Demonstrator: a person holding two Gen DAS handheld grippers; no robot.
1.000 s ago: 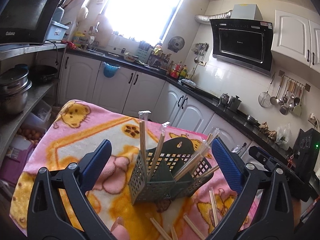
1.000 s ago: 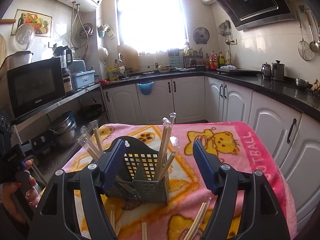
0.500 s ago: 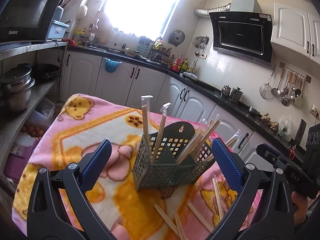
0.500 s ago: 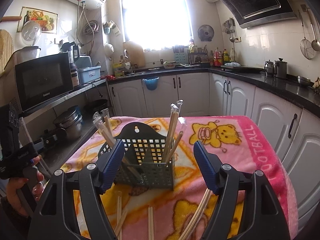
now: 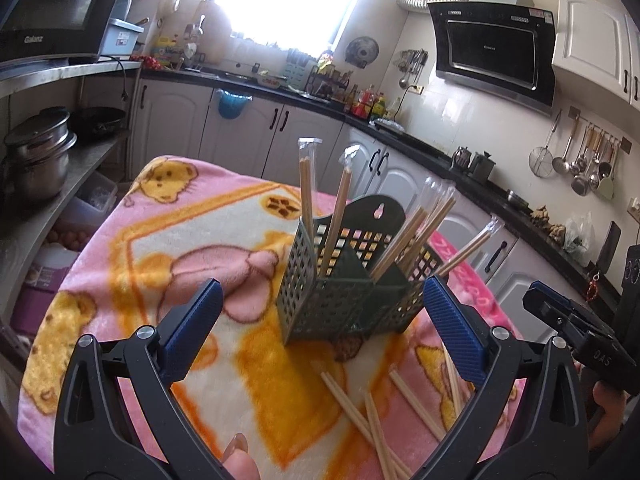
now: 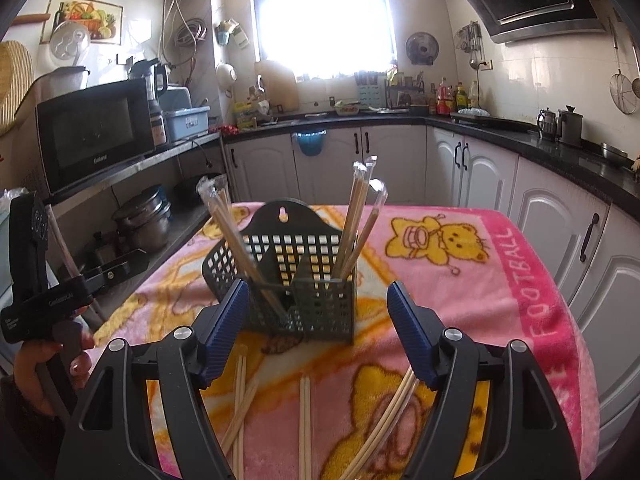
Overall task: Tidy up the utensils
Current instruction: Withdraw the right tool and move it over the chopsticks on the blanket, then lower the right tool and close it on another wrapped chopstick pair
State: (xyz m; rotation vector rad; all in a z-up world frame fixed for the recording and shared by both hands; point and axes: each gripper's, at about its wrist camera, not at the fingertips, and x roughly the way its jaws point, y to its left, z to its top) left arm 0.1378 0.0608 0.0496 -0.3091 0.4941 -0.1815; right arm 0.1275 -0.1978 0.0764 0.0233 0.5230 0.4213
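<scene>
we see left gripper (image 5: 320,328) jaws spread, empty | right gripper (image 6: 316,328) jaws spread, empty | both tilted down toward the dark green perforated plastic utensil basket (image 6: 296,280) on the pink cartoon-bear blanket (image 6: 500,280) | loose pale wooden chopsticks (image 6: 305,420) lie beneath grippers

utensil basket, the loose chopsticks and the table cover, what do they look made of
Utensil basket: dark green moulded plastic by the look, matt, with a square grid of holes and a hanging slot.
Loose chopsticks: probably bamboo or pale wood, unvarnished and even in tone; some seem sleeved in clear film.
Table cover: soft fleece blanket, fuzzy nap, printed pink and yellow bears.
</scene>
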